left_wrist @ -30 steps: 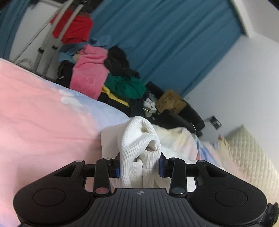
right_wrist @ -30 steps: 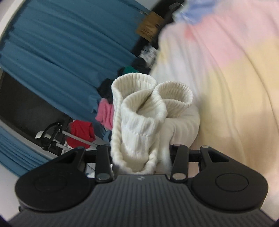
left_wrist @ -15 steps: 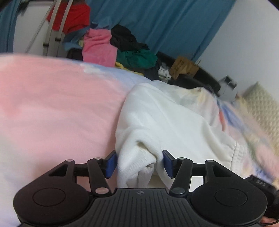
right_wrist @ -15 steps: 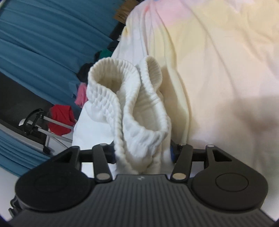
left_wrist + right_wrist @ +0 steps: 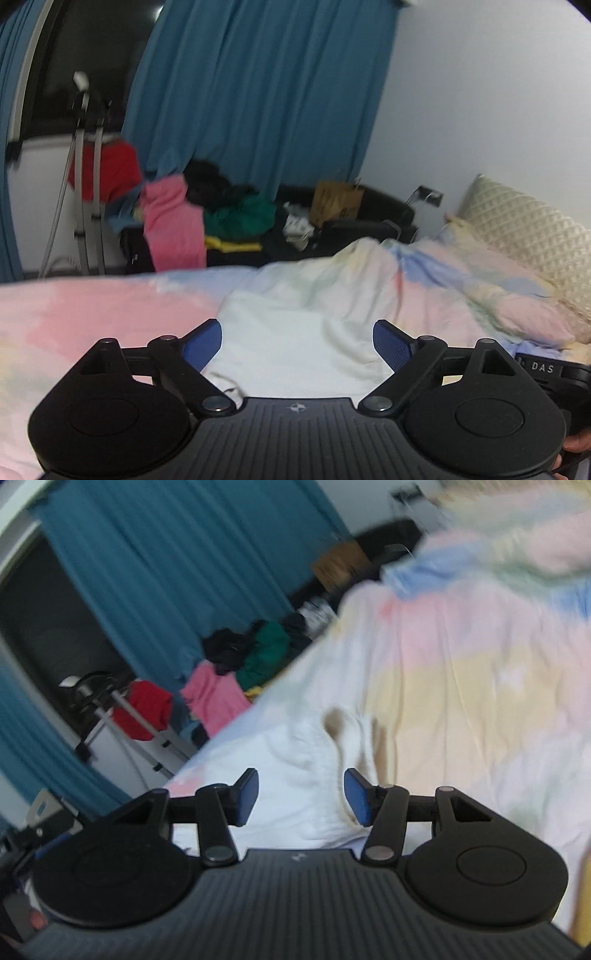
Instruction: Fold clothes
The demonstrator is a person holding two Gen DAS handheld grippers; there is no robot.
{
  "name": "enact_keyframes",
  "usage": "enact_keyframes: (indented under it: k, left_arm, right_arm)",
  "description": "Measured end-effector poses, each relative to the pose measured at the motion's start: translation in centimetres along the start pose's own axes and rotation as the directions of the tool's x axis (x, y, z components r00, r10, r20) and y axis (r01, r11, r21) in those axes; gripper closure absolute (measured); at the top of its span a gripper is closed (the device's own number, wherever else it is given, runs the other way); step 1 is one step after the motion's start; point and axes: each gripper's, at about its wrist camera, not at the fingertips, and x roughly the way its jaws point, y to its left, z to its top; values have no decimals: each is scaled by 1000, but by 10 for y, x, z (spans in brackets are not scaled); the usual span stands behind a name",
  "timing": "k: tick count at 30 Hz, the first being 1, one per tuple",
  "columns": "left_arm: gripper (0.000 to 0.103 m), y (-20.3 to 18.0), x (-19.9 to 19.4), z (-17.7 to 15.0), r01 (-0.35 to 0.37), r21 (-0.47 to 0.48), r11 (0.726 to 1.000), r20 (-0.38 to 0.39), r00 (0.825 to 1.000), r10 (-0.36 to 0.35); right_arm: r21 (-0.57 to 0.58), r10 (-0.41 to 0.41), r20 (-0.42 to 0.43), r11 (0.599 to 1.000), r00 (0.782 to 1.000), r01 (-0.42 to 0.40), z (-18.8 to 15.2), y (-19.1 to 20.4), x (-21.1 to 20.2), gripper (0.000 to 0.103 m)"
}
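A white ribbed garment [image 5: 295,332] lies spread on the pastel bedspread [image 5: 92,314]. My left gripper [image 5: 297,341] hovers above its near edge, jaws opening wide, blue pads clear of the cloth. In the right wrist view the same white garment [image 5: 295,760] lies below and ahead of my right gripper [image 5: 301,794]. That gripper's jaws are opening too, and nothing is pressed between the pads. The picture is blurred by motion.
A heap of clothes [image 5: 207,218] in pink, green, black and yellow sits beyond the bed's far edge, beside a drying rack [image 5: 85,177] with a red garment. Blue curtains [image 5: 258,92] hang behind. A cream quilted pillow [image 5: 524,236] lies at the right.
Both grippers let go of the white garment, opened and lifted back from it. The cloth, bunched between the pads before, now lies flat on the bed.
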Motion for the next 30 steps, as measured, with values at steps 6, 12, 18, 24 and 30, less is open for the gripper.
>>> enact_keyframes:
  k: [6, 12, 18, 24, 30]
  left_arm:
    - [0, -41, -77, 12, 22, 56, 998, 64, 998, -26]
    - [0, -63, -145, 4, 22, 92, 995, 111, 993, -32]
    - [0, -60, -190, -24, -7, 83, 997, 125, 992, -3]
    - [0, -42, -203, -56, -90, 74, 993, 136, 988, 79]
    - [0, -26, -200, -83, -142, 52, 988, 137, 981, 134]
  right_arm:
    - [-165, 32, 88, 986, 996, -17, 11, 42, -74, 18]
    - [-274, 93, 148, 960, 985, -49, 0, 74, -134, 12]
    - [-353, 93, 183, 935, 979, -23, -34, 98, -167, 12]
    - [-412, 92, 195, 911, 976, -4, -77, 110, -169, 12]
    - [-437, 92, 194, 899, 977, 2, -110, 113, -150, 12]
